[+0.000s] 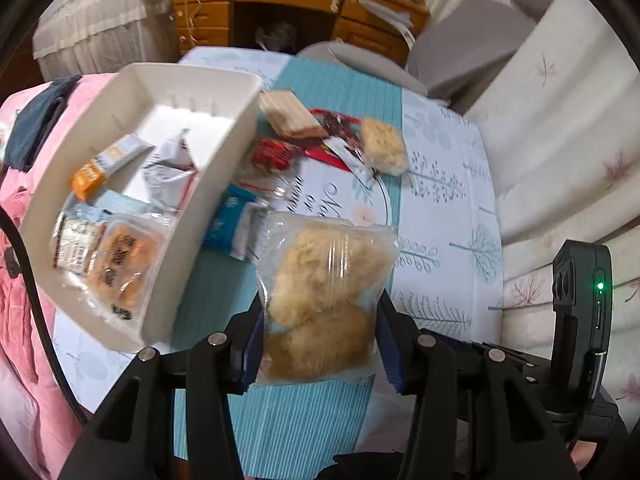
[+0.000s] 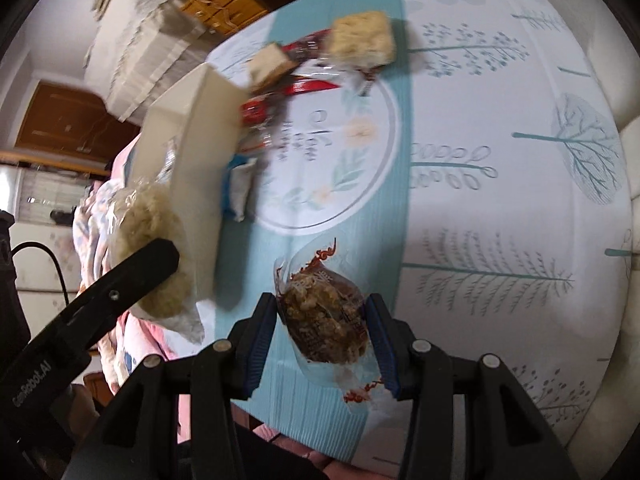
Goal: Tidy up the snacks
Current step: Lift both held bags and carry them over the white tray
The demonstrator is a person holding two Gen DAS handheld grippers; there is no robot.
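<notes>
Snacks in individual wrappers are split between a white bin (image 1: 224,184) and the cloth-covered surface (image 1: 448,200) beside it.

Left wrist view: the left hand-held gripper (image 1: 320,340) is closed on a clear packet of pale puffed cakes (image 1: 324,280), pads pressing its two side edges, so the packet hangs upright clear of the surface. The bin sits to the left and already carries an orange-ended bar (image 1: 104,164), a crumpled white wrapper (image 1: 172,172) and a wrapped pastry (image 1: 120,264). A blue packet (image 1: 232,220) lies just outside the bin wall. Farther off lie a tan block (image 1: 292,116), red wrappers (image 1: 276,154) and a pale rice square (image 1: 384,144), apparently unsorted.

Right wrist view: the right hand-held gripper (image 2: 322,336) is closed on a clear packet of brown clustered snack (image 2: 324,312), gripped across its width and lifted off the surface. The left hand-held gripper appears at the left with its pale packet held near the bin's outer wall. Judgement: both packets are carried for deposit in the bin; blur limits finer detail.
</notes>
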